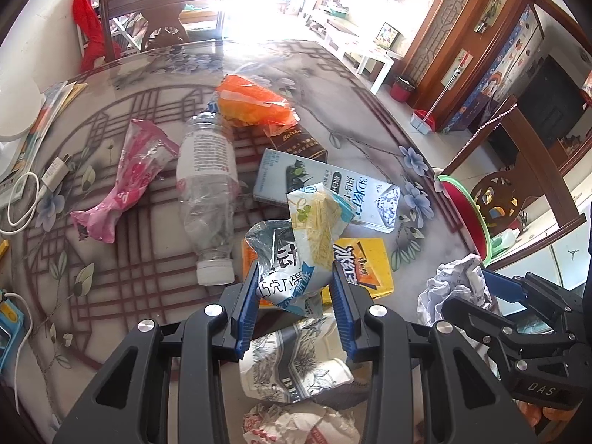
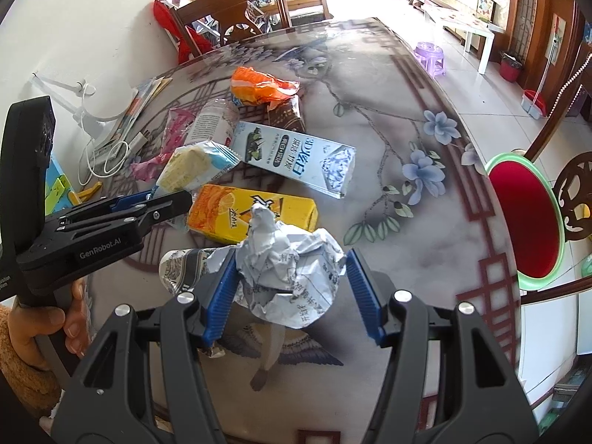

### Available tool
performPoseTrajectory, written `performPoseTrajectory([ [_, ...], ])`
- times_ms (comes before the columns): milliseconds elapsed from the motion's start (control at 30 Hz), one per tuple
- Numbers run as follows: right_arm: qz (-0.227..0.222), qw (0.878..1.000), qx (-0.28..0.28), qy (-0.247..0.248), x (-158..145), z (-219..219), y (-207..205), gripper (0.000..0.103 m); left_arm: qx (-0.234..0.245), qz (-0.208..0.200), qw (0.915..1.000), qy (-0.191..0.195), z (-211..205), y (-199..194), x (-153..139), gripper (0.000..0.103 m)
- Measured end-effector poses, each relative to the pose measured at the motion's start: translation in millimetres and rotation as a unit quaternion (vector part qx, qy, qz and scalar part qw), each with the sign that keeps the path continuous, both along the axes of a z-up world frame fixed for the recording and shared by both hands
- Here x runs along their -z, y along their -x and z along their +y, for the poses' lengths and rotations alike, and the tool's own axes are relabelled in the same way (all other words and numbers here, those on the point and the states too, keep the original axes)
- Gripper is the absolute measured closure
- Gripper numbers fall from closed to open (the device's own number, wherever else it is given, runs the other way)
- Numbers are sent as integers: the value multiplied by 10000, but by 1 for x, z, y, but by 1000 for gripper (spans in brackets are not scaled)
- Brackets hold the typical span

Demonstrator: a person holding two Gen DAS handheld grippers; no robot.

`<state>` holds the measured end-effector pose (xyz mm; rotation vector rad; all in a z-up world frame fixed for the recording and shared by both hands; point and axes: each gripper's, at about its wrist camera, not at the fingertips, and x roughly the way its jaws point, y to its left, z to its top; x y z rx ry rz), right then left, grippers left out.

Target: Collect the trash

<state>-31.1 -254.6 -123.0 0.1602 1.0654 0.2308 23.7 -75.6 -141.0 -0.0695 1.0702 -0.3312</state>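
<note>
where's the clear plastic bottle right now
In the left wrist view the clear plastic bottle lies on its side on the table, left of centre, between the pink wrapper and the toothpaste box.

Two cartons (image 2: 296,161), four wrappers (image 1: 125,177), one bottle (image 1: 207,188), one can (image 1: 292,362).

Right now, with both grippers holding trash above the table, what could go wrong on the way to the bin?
1. The left gripper pinches only the lower end of the snack wrapper; the slick foil may slip out.
2. The crumpled paper in the right gripper is loose and springy, so it could drop.
3. The red bin stands beyond the table edge; a short throw would land on the floor.
</note>
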Motion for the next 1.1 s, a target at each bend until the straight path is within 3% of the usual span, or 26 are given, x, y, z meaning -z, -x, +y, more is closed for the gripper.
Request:
performPoseTrajectory([
  [1100,60,9998,-105,-172,7,-112,-23,46,-41,54,9999,-142,-115,-14,-4,69],
])
